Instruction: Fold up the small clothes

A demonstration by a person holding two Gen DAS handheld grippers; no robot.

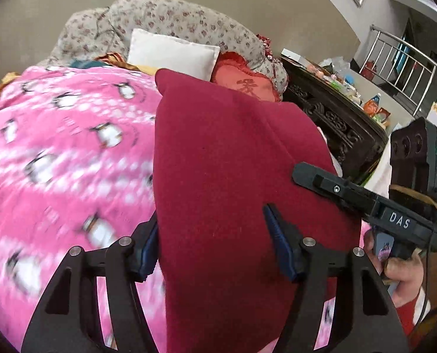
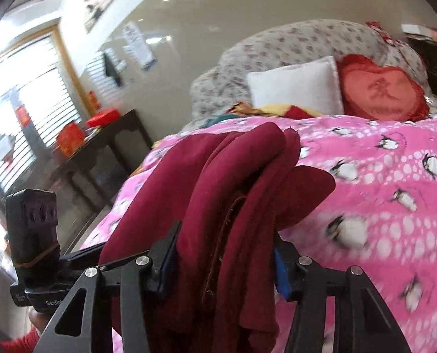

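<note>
1. A bedroom is shown: a bed is covered by a pink penguin-print blanket (image 1: 56, 153), with a floral quilt (image 1: 171, 20), a white pillow (image 1: 171, 53) and a red heart cushion (image 2: 383, 91) heaped at the far end, and a dark carved table (image 1: 333, 117) stands beside it.

2. The task's thing, a dark red garment (image 1: 233, 176), is draped over the blanket and across both tools; in the right wrist view it is seen bunched in several thick layers.

3. The left gripper (image 1: 212, 244) is seen partly spread, with the garment's near edge lying between its blue pads (image 1: 280, 247). Whether the pads press on the cloth cannot be told from this view.

4. The right gripper (image 2: 224, 267) appears to be clamped on the gathered layers, cloth filling the gap between its fingers; it is also visible in the left wrist view, gripped by a hand (image 1: 400, 267).

5. The garment is judged to be soft, limp and fairly thick, like fleece or knit. It is expected to be light, to sag wherever unsupported, and not to be fragile.

6. Slipping of inner layers is considered likely when a thick bunch is pinched.

7. Hold is best taken at 2 corners or along 1 hem, through as few layers as possible, so that the cloth can be spread flat before folding.
</note>
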